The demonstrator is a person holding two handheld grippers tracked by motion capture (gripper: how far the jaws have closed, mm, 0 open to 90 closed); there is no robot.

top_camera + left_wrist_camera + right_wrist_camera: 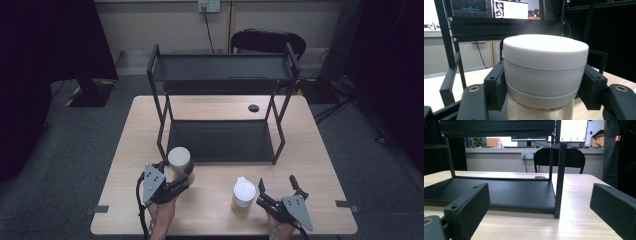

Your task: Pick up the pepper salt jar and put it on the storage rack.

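High view shows my left gripper (179,186) clamped on the grey-lidded jar (180,161) at the near left of the table (320,150), just in front of the black shelf rack's (222,70) front left leg, at about 7 o'clock from the lower shelf. From the left gripper view, both pads press on the wide matte lid (545,62), with a cork ring and clear glass body just below. I judge it rigid, fairly heavy for its size and breakable, and the lid's smooth sides could slip, so a hold lower on the lid band, kept level, seems safest. My left forearm comes in from 6 o'clock, the gripper angled toward 1 o'clock. My right gripper (278,191) rests with jaws spread and nothing between them, the white-lidded jar (244,196) just beside it at its 9 o'clock.
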